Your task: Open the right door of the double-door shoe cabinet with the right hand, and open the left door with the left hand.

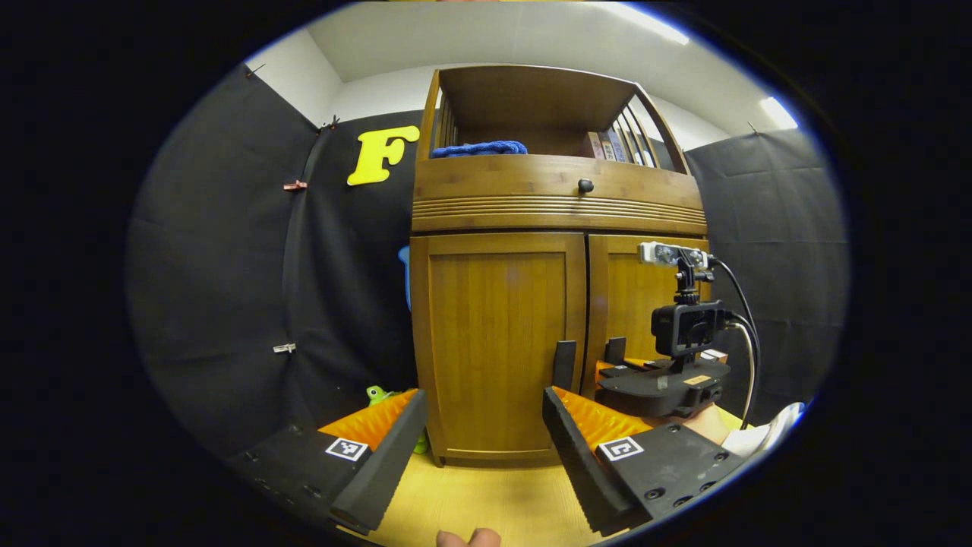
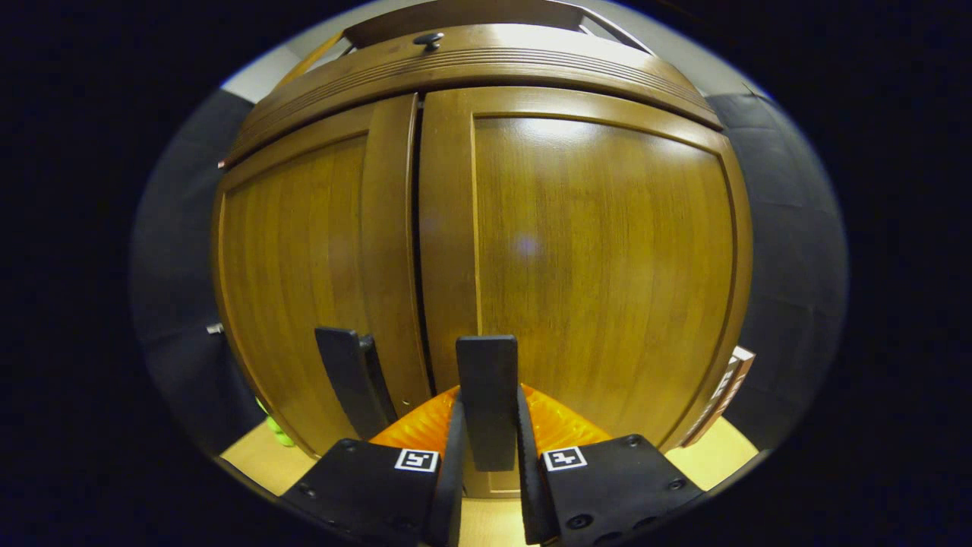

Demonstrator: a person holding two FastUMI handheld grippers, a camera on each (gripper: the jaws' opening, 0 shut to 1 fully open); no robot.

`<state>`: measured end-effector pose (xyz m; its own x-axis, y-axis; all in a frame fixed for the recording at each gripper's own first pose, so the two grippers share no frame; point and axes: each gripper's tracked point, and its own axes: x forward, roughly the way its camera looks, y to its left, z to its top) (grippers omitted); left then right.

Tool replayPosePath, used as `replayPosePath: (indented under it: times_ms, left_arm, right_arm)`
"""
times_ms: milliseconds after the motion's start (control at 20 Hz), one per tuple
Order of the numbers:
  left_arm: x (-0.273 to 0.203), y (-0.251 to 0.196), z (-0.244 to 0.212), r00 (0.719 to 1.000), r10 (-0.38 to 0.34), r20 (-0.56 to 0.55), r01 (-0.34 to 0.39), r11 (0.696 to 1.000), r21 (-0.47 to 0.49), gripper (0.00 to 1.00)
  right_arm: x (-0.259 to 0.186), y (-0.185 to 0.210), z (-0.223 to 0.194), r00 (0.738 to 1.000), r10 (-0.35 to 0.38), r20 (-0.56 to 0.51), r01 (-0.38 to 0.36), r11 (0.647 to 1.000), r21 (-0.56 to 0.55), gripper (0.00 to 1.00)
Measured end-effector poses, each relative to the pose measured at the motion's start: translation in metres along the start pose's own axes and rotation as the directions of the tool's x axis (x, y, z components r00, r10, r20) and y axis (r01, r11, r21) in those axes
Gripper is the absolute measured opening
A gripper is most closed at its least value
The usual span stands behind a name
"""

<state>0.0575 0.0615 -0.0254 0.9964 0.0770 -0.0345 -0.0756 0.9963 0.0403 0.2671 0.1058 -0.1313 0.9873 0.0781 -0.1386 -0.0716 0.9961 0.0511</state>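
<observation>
Right tongs (image 2: 488,425) are closed on the upright dark bar handle (image 2: 487,380) of the brown wooden right door (image 2: 600,266), dead ahead, door seen shut. Left tongs (image 1: 486,448) are held wide, well back; left door (image 1: 497,334) and its handle (image 1: 563,365) lie ahead.

The left gripper view is looking from low and farther back, facing the shoe cabinet (image 1: 558,266) head-on and taking in its whole front, from the open top shelf (image 1: 531,114) down to the floor (image 1: 486,494). The right gripper view is sitting very close to the doors, probably tilting slightly upward, with the seam between the left door (image 2: 304,258) and the right door (image 2: 600,258) just left of centre. Both views are sharing the two door fronts and the drawer knob (image 2: 429,38).
</observation>
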Motion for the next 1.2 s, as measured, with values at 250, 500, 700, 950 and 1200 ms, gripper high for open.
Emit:
replayPosePath:
  times_ms: [250,500,700,950,1200]
  left_arm:
    - [-0.005,-0.003,0.002,1.0,-0.003,0.0,0.003,1.0,0.003,0.95]
    - [-0.01,-0.004,0.006,1.0,-0.006,0.006,0.006,1.0,-0.002,0.95]
    - [-0.021,-0.006,0.007,1.0,0.004,0.004,-0.004,1.0,-0.011,0.94]
    - [-0.036,-0.009,0.007,1.0,0.005,0.008,-0.005,1.0,-0.01,0.92]
    - [-0.043,-0.026,0.011,1.0,-0.018,0.019,0.018,1.0,-0.023,0.92]
  right_arm:
    - [-0.006,0.002,0.0,0.999,0.028,-0.021,-0.029,0.999,-0.027,0.29]
    - [-0.034,-0.003,-0.001,0.997,0.071,-0.037,-0.072,0.997,-0.023,0.29]
    - [-0.068,-0.013,-0.005,0.995,0.094,-0.043,-0.095,0.995,-0.019,0.29]
    - [-0.104,-0.031,-0.005,0.995,0.083,-0.053,-0.084,0.996,-0.025,0.29]
    - [-0.135,-0.052,-0.004,0.996,0.071,-0.05,-0.071,0.997,-0.006,0.29]
